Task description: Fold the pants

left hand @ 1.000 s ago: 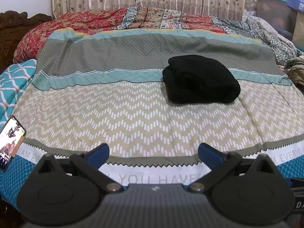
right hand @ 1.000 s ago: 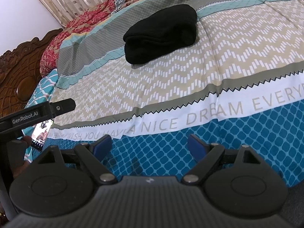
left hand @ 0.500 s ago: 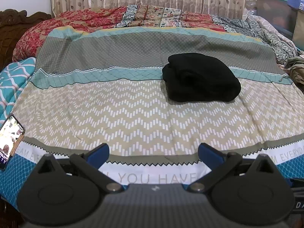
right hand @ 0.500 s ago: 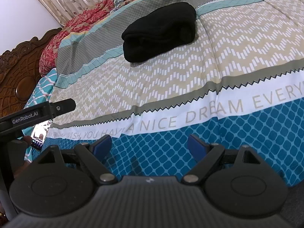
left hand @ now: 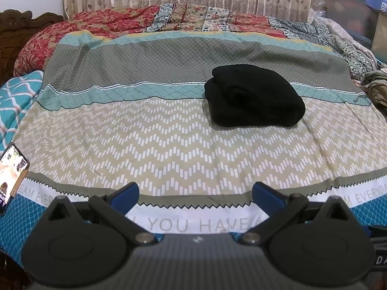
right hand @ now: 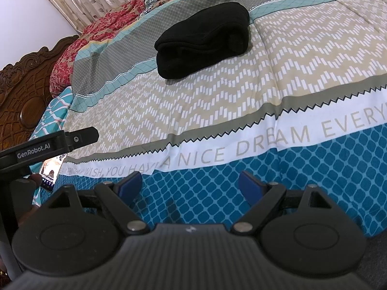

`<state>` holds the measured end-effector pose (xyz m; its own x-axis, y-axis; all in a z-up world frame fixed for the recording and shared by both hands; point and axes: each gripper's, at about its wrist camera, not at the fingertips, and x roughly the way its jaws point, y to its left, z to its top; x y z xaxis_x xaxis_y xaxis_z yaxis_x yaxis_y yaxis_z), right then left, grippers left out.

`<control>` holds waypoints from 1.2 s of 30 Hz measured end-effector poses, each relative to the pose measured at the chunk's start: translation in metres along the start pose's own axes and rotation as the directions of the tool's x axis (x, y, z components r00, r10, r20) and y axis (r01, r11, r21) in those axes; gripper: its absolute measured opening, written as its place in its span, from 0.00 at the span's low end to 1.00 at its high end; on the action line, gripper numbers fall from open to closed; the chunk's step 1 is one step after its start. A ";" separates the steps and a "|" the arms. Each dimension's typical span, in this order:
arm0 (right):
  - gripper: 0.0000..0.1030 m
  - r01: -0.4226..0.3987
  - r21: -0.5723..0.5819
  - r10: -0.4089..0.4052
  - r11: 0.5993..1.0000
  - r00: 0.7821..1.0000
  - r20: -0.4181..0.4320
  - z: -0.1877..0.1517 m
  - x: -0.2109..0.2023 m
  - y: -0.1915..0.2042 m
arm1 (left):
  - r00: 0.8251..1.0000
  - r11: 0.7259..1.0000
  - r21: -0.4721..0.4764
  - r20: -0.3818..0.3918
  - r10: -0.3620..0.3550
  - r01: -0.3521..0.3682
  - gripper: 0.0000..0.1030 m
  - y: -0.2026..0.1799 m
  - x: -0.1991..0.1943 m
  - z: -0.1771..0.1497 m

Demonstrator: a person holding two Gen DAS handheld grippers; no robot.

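The black pants (left hand: 254, 96) lie folded into a thick compact bundle on the patterned bedspread (left hand: 157, 149), right of the bed's middle; the right wrist view shows the same pants (right hand: 203, 41) further up the bed. My left gripper (left hand: 194, 194) hovers over the bed's near edge, well short of the bundle, open with nothing between its blue pads. My right gripper (right hand: 189, 184) hangs over the blue band at the bed's front edge, open and empty too. The body of the left gripper (right hand: 48, 145) shows at the left edge of the right wrist view.
A lit phone (left hand: 12, 176) lies at the bed's left front corner. A red floral quilt (left hand: 116, 26) and other bedding are heaped along the far side before a curtain. A carved wooden headboard (right hand: 21, 91) stands at the left. Storage boxes (left hand: 350, 14) and crumpled clothes (left hand: 377, 84) sit at the right.
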<state>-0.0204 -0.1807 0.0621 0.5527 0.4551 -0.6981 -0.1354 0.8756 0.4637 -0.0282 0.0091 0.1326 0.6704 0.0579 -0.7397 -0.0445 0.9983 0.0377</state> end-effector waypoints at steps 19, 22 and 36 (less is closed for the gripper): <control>0.86 -0.009 -0.081 0.016 0.997 0.996 0.090 0.006 -0.017 0.013 | 0.995 0.995 0.014 -0.014 0.098 -0.097 1.00 0.000 0.003 0.004; 0.86 -0.008 -0.080 0.015 0.997 0.996 0.089 0.006 -0.016 0.013 | 0.991 0.991 0.022 0.001 0.134 -0.134 1.00 -0.001 0.001 0.006; 0.86 -0.007 -0.153 0.030 0.988 0.989 0.143 0.031 -0.037 0.032 | 0.966 0.965 0.106 0.121 0.228 -0.241 1.00 -0.025 -0.023 0.035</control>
<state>-0.0200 -0.1741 0.1195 0.6602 0.4530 -0.5991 -0.2640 0.8867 0.3796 -0.0160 -0.0174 0.1721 0.7274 0.2846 -0.6244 -0.1259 0.9499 0.2862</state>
